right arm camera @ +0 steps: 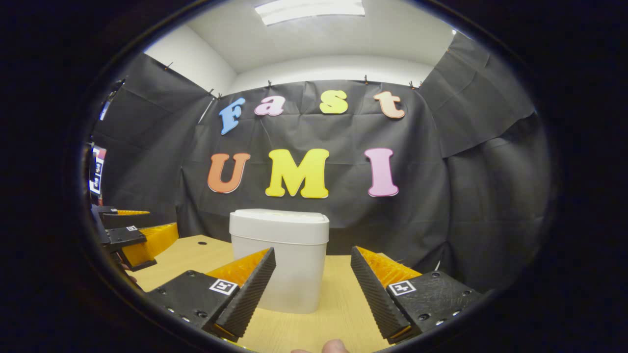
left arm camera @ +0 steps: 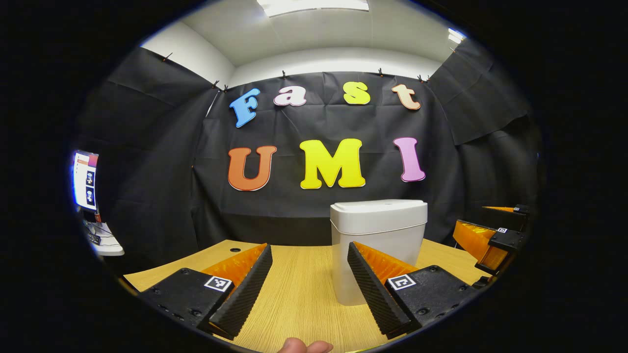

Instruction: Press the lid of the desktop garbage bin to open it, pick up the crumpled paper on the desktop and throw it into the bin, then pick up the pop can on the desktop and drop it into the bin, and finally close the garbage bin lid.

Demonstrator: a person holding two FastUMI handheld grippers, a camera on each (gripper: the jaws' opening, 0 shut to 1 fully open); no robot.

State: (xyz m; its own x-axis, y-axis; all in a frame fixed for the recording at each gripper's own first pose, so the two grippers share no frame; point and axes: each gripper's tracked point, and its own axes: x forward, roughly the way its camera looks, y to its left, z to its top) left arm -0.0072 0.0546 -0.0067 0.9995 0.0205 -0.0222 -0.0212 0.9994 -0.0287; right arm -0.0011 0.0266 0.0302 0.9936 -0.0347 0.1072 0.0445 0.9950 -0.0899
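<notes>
1. The bin [left arm camera: 378, 250] stands upright on the wooden worktop [left arm camera: 299, 289], toward its far edge near the black cloth wall, with its lid [left arm camera: 379, 211] lying flat and closed on top.
2. In the left gripper view, the left gripper [left arm camera: 309, 287] hangs above the near part of the worktop with its jaws spread wide and nothing between them; bare wood shows in the gap.
3. From there the bin sits just beyond and partly behind the right-hand finger [left arm camera: 375, 289].
4. The right gripper [right arm camera: 311, 289] is likewise wide open and holds nothing; in the right gripper view the bin [right arm camera: 279, 260] stands beyond it, partly behind the left-hand finger [right arm camera: 248, 289].
5. Each gripper also appears at the side of the other's view: the right one [left arm camera: 490, 240] over the worktop's right edge, the left one [right arm camera: 135, 238] over its left edge.
6. A fingertip [left arm camera: 304, 346] of the holding hand shows at the bottom of the left gripper view.
7. A screen [left arm camera: 85, 179] glows off beyond the worktop's left edge.
</notes>
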